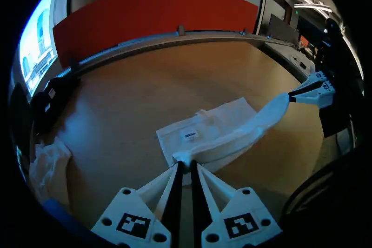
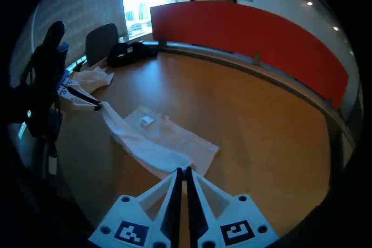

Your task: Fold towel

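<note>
Towel (image 1: 209,129) on bench (image 1: 139,94) — far half lies flat, near edge lifted and stretched between my two tongs. Left tongs (image 1: 186,165) pressed together on one corner; right tongs (image 2: 182,170) pinch the other. The pinched cloth is hidden between the fingers. Small label (image 1: 189,134) on towel too small to make out. Pale crumpled heap (image 1: 46,164) at bench edge — cannot tell what.

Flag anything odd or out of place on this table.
Nothing is spilled or damaged. The towel is half lifted, its near edge stretched between the left gripper and right gripper. The one untidy thing is a crumpled white bundle near the black bag.
</note>
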Demonstrator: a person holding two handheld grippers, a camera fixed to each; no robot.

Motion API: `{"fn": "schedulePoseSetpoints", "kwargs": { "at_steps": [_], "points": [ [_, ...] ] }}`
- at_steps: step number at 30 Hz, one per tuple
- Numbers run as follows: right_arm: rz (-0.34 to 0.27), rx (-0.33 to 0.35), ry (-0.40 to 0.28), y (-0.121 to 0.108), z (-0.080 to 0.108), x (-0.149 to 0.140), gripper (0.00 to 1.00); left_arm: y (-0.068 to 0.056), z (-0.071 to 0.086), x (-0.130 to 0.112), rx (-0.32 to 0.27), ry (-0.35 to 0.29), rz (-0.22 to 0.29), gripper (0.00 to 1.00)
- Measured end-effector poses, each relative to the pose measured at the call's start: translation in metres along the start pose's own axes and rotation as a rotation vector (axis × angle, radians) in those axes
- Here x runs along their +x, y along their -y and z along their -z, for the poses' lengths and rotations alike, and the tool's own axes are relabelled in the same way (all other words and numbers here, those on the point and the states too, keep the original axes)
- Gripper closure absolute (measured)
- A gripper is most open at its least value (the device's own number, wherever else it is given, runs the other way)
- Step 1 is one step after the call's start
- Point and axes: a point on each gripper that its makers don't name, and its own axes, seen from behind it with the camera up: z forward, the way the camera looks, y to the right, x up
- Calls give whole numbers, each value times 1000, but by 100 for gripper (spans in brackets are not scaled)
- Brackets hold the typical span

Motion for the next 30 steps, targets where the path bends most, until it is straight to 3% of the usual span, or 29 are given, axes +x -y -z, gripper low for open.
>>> {"fn": "schedulePoseSetpoints", "kwargs": {
  "at_steps": [12, 21, 30],
  "points": [
    [-19, -9, 29, -9, -18, -6, 94, 7, -22, -3, 7, 22, -8, 87],
    [-51, -23, 56, -16, -41, -13, 93, 12, -50, -15, 18, 51, 5, 88],
    [-89, -36, 76, -25, -62, -19, 94, 21, -69, -10, 25, 45, 14, 88]
  ]
}}
